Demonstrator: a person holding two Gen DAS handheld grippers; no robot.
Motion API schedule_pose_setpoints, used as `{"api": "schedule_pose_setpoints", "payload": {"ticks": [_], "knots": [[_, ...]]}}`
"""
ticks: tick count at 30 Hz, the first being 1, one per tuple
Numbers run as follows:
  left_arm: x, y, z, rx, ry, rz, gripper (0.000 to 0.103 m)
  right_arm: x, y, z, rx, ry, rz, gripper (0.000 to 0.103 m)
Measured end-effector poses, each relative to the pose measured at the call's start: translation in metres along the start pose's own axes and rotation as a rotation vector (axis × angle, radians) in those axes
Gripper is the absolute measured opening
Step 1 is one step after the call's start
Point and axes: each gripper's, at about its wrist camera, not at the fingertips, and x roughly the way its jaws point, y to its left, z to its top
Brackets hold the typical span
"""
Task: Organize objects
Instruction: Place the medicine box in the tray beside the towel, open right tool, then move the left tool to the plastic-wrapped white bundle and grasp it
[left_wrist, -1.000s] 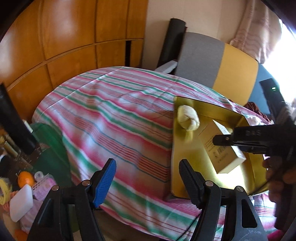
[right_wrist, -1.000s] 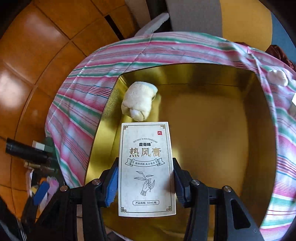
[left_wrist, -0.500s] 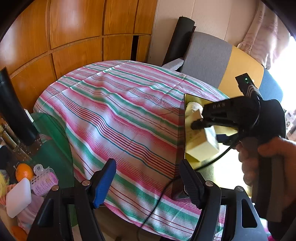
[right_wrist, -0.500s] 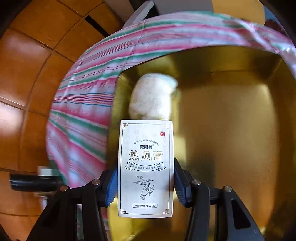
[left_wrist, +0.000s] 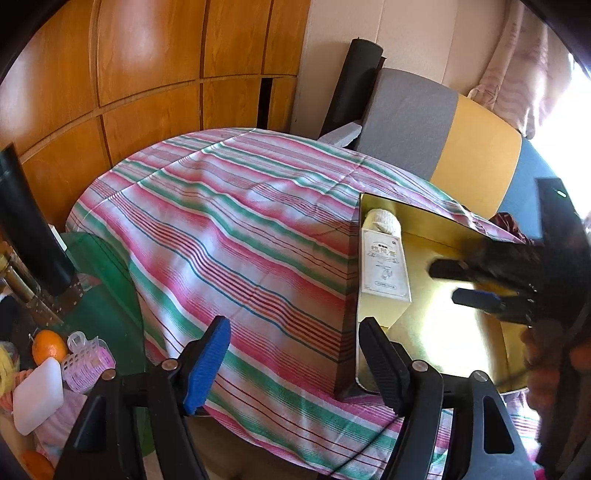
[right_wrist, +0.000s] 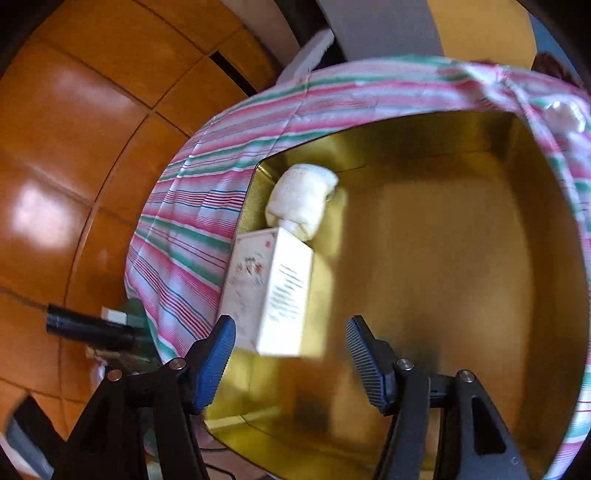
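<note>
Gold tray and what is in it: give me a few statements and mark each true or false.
1. The white carton lies inside the gold tray. True.
2. The right gripper is clamped on the carton. False: its jaws have just been opening, and the pads stand clear of it.
3. A rolled white cloth touches the carton's far end. True.
4. The left gripper holds an orange. False: it is open and holds nothing.
</note>
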Motion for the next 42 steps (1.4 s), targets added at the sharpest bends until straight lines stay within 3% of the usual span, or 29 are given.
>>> {"api": "schedule_pose_setpoints", "payload": {"ticks": [9, 17, 27, 35, 42], "knots": [[-0.014, -0.04, 0.0, 0.09, -0.035, -0.027, 0.075, -0.072, -0.013, -0.042, -0.201, -0.152, -0.135, 0.068], [-0.026, -0.08, -0.001, 0.186, -0.054, -0.07, 0.079, -0.113, -0.05, -0.067, -0.209, -0.227, -0.254, 0.072], [-0.025, -0.138, -0.009, 0.319, -0.037, -0.158, 0.082, -0.175, -0.134, -0.082, -0.04, -0.287, -0.368, 0.074], [-0.02, -0.198, -0.015, 0.444, 0.0, -0.281, 0.082, -0.248, -0.232, -0.107, 0.225, -0.387, -0.519, 0.078], [-0.019, -0.255, -0.021, 0.536, 0.02, -0.367, 0.082, -0.3, -0.305, -0.136, 0.453, -0.486, -0.575, 0.078]]}}
